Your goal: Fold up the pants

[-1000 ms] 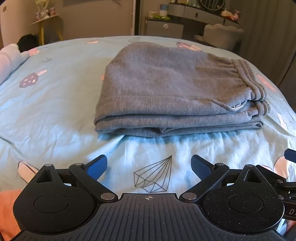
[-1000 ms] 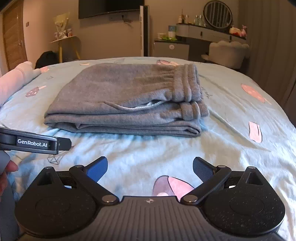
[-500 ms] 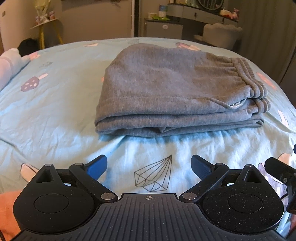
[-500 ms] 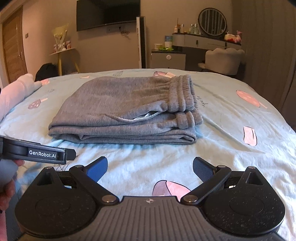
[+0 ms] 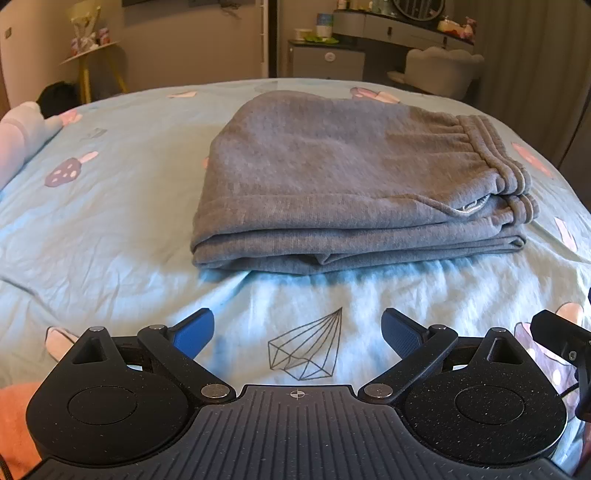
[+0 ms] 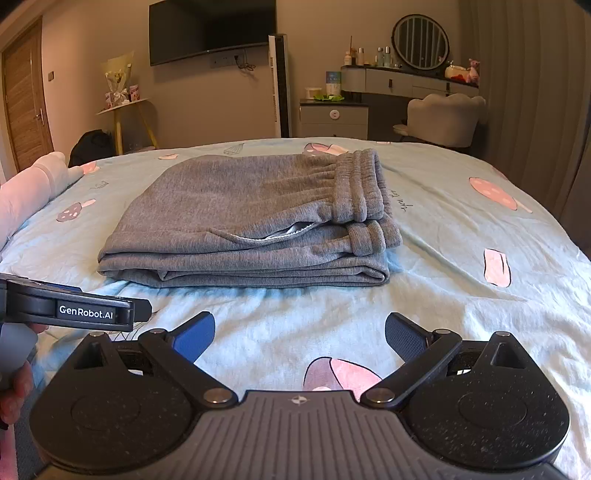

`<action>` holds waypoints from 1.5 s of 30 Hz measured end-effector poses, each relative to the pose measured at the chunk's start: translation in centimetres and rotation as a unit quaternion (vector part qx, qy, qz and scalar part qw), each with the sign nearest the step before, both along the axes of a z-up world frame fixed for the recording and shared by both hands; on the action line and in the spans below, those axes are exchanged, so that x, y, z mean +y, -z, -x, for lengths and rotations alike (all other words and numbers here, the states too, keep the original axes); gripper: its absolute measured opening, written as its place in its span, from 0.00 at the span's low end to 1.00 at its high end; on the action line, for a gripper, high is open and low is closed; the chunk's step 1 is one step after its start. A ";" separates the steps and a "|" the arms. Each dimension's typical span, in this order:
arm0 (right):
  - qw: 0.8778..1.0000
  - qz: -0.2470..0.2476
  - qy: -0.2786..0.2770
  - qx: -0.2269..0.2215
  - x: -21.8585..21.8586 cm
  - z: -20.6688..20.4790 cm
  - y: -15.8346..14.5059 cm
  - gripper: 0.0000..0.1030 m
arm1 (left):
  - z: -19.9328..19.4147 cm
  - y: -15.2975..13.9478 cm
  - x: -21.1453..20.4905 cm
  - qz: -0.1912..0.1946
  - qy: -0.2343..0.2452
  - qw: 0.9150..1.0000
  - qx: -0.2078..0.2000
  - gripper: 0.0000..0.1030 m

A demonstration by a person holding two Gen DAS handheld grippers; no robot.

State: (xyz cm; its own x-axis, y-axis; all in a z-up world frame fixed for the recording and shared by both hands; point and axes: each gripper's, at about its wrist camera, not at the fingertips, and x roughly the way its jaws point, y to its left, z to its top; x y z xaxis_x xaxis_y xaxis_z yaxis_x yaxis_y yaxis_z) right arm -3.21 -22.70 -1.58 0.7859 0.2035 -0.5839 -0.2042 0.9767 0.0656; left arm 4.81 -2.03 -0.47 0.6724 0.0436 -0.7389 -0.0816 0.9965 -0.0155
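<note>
Both of my grippers have drawn back and lifted a little since a second ago: the right view then cut off the room at the top of the wall, and now takes in the whole TV (image 6: 212, 31) and mirror (image 6: 421, 41), with the pants (image 6: 251, 218) sitting lower and smaller. The pants themselves have not shifted or lost shape between the frames.

My left gripper (image 5: 297, 332) hangs over bare sheet (image 5: 110, 206), its jaws spread wide with nothing between them. My right gripper (image 6: 300, 334) is the same, wide apart and empty. Neither touches the cloth; both are near its front edge but clear of it.

I read that retreat as the fold being done. The pants lie mid-bed as a flat stack, waistband (image 6: 360, 184) on the right, folded edge on the left, layers lined up along the near side.

Count: one pair of pants, two grippers, one bed. A pink pillow (image 6: 26, 192) lies at the left edge. Beyond the bed I see one chair (image 6: 443, 114) and one small yellow-legged table (image 6: 123, 105).
</note>
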 end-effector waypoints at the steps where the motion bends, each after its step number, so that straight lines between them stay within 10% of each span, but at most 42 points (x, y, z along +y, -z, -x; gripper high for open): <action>1: 1.000 0.000 0.000 0.000 0.0 0.0 0.0 0.96 | 0.0 0.0 0.0 0.000 0.000 1.000 0.000 0.97; 45: 1.000 0.002 0.006 0.004 0.0 -0.1 0.1 0.96 | 0.0 0.0 0.0 0.003 0.002 1.000 0.000 0.97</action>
